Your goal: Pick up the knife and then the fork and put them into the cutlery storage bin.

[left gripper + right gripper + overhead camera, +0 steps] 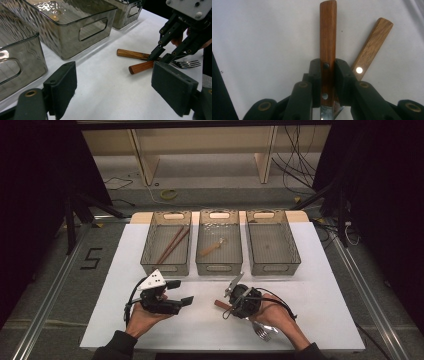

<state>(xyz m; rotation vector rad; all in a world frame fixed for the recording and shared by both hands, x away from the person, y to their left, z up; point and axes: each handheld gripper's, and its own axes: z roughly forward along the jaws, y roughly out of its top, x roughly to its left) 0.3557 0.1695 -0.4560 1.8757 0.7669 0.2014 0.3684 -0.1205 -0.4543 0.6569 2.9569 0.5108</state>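
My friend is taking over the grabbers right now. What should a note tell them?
Right gripper: shut on a reddish wooden-handled utensil, low at the table.
Left gripper: open, holding nothing, resting on the white table.
Beside the held utensil lies a second wooden-handled utensil; a fork lies near the right hand.
Three clear bins at the back: left bin holds chopsticks, middle bin holds one wooden-handled piece, right bin looks empty.
Done: some cutlery is already binned.
Left: probably bin the held utensil, then the other one and the fork.
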